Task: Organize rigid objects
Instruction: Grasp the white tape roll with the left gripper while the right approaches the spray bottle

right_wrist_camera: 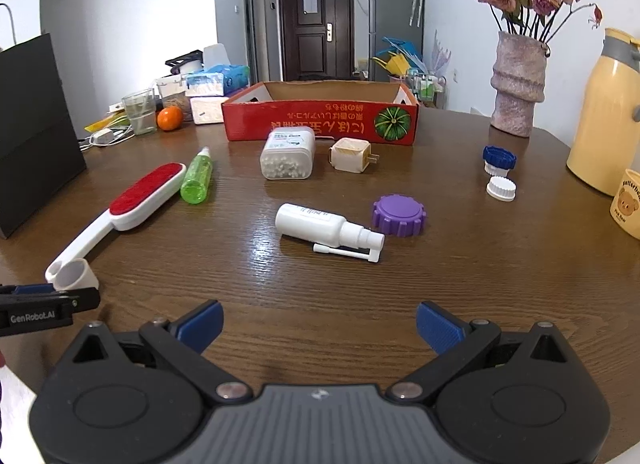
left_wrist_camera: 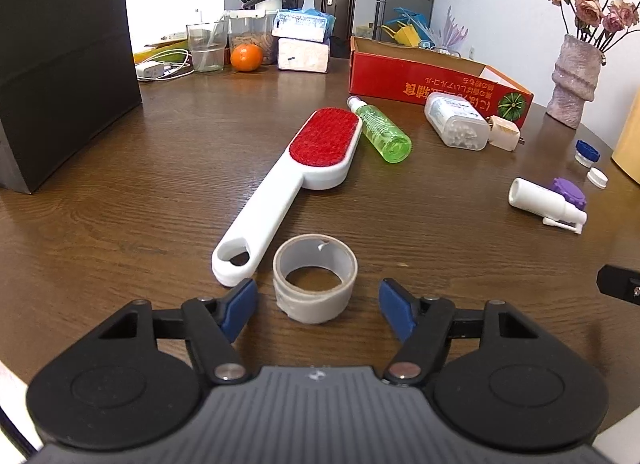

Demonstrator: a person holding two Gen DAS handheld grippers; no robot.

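Observation:
A grey tape roll (left_wrist_camera: 312,306) stands on the wooden table between the fingers of my left gripper (left_wrist_camera: 316,294), which is open; neither blue pad touches the roll. Just left of it lies a white lint brush (left_wrist_camera: 320,143) with a red pad, and beside that a green bottle (left_wrist_camera: 382,127). My right gripper (right_wrist_camera: 319,314) is open over bare table. Ahead of it lie a white spray bottle (right_wrist_camera: 316,223) and a purple cap (right_wrist_camera: 398,213). Further back are a swab box (right_wrist_camera: 288,151) and a plug adapter (right_wrist_camera: 350,153), in front of a red cardboard box (right_wrist_camera: 320,119).
A blue cap (right_wrist_camera: 498,157) and a white cap (right_wrist_camera: 501,187) lie to the right. A vase (right_wrist_camera: 518,87), a yellow thermos (right_wrist_camera: 604,111) and a bear cup (right_wrist_camera: 628,203) line the right edge. A black box (left_wrist_camera: 60,55), a glass (left_wrist_camera: 206,47) and an orange (left_wrist_camera: 246,57) stand at the far left.

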